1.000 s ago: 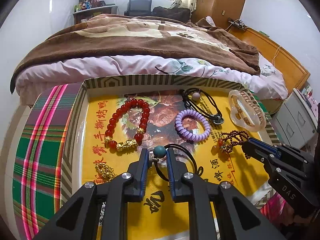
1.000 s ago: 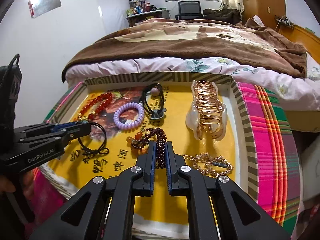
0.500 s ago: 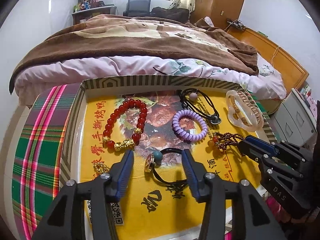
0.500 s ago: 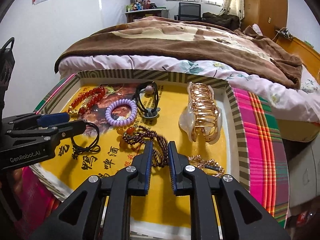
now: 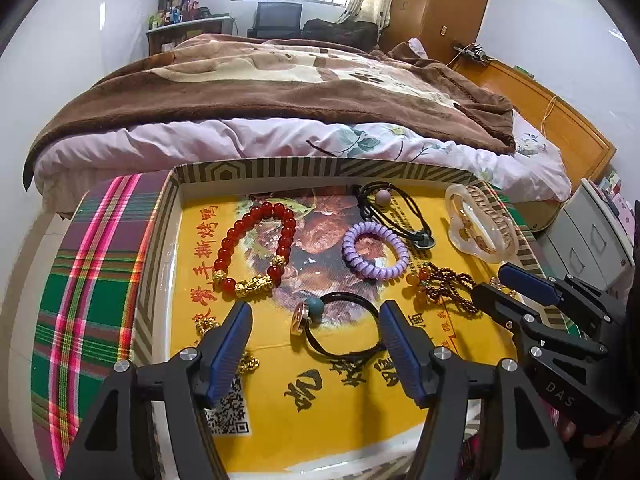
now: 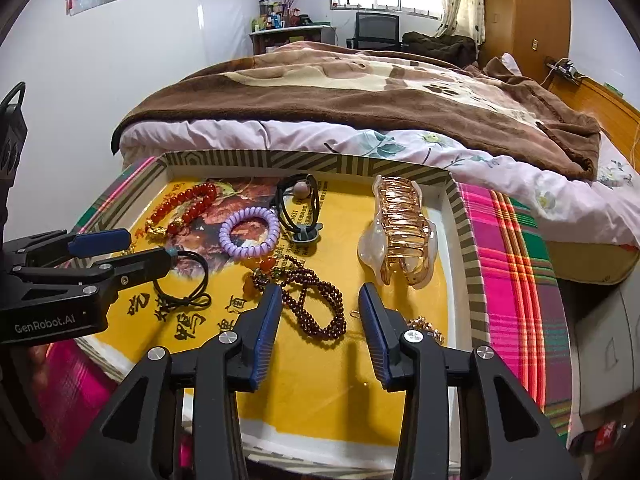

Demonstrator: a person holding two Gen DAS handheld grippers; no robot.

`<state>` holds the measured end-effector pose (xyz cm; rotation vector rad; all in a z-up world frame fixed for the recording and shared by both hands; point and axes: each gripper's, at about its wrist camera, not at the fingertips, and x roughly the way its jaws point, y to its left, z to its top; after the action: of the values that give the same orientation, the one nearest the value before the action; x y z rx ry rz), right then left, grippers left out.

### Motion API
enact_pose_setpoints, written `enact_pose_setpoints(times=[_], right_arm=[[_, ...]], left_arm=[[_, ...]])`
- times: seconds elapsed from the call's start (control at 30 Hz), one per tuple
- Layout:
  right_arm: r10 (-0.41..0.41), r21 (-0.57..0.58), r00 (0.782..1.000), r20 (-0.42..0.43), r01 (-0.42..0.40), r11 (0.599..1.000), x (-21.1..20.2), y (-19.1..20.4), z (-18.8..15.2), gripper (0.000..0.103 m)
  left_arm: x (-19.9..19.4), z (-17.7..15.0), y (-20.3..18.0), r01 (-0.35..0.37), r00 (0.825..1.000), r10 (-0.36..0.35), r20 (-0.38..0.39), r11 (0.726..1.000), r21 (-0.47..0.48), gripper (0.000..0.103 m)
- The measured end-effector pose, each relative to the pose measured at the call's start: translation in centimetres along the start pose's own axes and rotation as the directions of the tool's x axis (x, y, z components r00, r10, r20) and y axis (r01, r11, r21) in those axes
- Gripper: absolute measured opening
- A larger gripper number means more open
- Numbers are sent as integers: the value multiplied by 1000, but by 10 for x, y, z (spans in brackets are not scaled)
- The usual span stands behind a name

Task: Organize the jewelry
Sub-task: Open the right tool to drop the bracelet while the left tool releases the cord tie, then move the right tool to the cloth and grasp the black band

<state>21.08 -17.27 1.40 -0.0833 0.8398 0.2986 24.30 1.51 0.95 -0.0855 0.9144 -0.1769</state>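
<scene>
A striped-rim tray (image 5: 256, 170) with a yellow liner holds the jewelry. My left gripper (image 5: 316, 314) is open, its jaws on either side of a black hair tie with a teal bead (image 5: 340, 330) lying on the liner. My right gripper (image 6: 318, 300) is open over a dark brown bead bracelet (image 6: 316, 304) lying on the liner. Also in the tray are a red bead bracelet (image 5: 256, 252), a purple coil hair tie (image 5: 374, 250), a black cord with a pink bead (image 5: 394, 214), a clear hair claw (image 6: 400, 232) and gold chains (image 5: 208, 326).
The tray sits on a plaid cloth (image 5: 92, 264). A bed with a brown blanket (image 5: 280, 92) stands right behind it. Grey drawers (image 5: 588, 240) stand at the right. The left gripper also shows in the right wrist view (image 6: 132, 248).
Both grippers have opened. The left let go of the black hair tie with the teal bead and the right let go of the brown bead bracelet; both now lie on the liner.
</scene>
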Motion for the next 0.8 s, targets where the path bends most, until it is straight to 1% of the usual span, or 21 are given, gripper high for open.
enact_pose_setpoints(times=[0.1,0.17,0.23,0.3,0.6,0.8], right_arm=[[6,6,1000,12,-6,1000,-7,0,-1,42],[8,7,1000,17,-8,1000,-13,1,-3,42],[8,9,1000,23,-8,1000,-18,2,-5,42],[13,12,999,32,-13,1000,-26,3,-8,42],[38,13,997,63,-39,999,-57,10,-22,42],[58,19,994,90,-60,998,-82,10,-38,43]], left_arm=[[-10,-3,-1,-4,1000,3,15,1000,5,67],[-19,-6,-1,-1,1000,1,26,1000,2,70],[-28,-9,-1,-4,999,4,38,1000,-4,76],[-37,-12,-1,-10,999,11,50,1000,-7,79],[-78,-31,1,-9,996,11,88,1000,-24,79],[-107,-54,-2,-24,993,25,119,1000,-9,79]])
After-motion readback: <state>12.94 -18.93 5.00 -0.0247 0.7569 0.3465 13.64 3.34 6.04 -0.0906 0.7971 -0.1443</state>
